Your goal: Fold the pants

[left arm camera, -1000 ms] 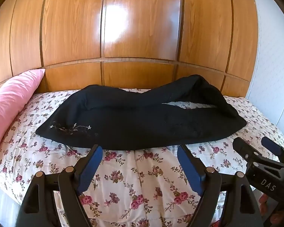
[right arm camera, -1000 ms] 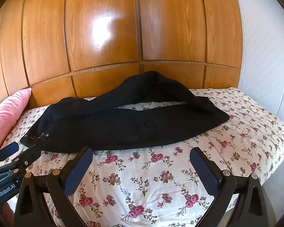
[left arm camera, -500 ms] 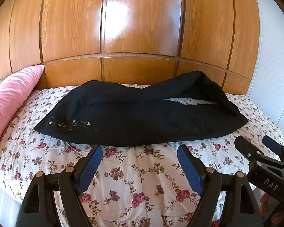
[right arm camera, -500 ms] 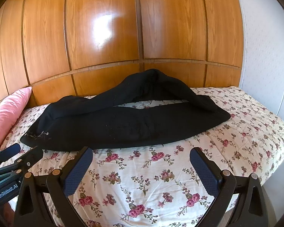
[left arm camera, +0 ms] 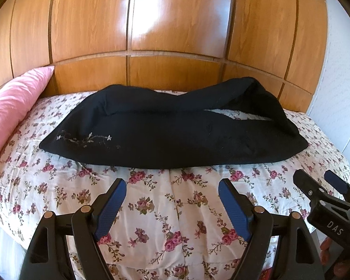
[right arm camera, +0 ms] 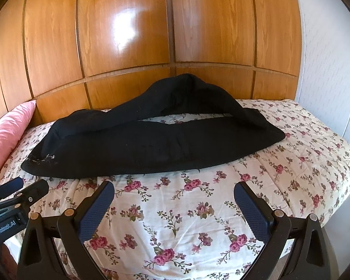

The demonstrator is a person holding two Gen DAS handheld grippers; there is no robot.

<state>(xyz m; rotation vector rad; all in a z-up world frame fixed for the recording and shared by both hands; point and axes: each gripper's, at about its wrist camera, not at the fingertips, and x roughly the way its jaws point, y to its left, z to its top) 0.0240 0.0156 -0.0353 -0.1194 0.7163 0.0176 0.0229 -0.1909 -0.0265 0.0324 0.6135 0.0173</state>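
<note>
Black pants (left arm camera: 165,135) lie folded lengthwise across the bed, with a small floral embroidery near the left end; the far right part is humped up against the headboard. They also show in the right wrist view (right arm camera: 151,140). My left gripper (left arm camera: 172,198) is open and empty, over the bedspread short of the pants' near edge. My right gripper (right arm camera: 175,200) is open and empty, likewise short of the near edge. Each gripper appears at the edge of the other's view: the right gripper (left arm camera: 324,186) and the left gripper (right arm camera: 23,186).
A floral bedspread (left arm camera: 179,210) covers the bed. A pink pillow (left arm camera: 9,107) lies at the left end. A wooden headboard (left arm camera: 175,35) rises behind. A white wall (right arm camera: 333,58) stands at the right, past the bed's rounded end.
Both grippers have drawn back and slightly up, so the pants sit a little higher and farther in both views. The pants have not moved. Both grippers stay open.
</note>
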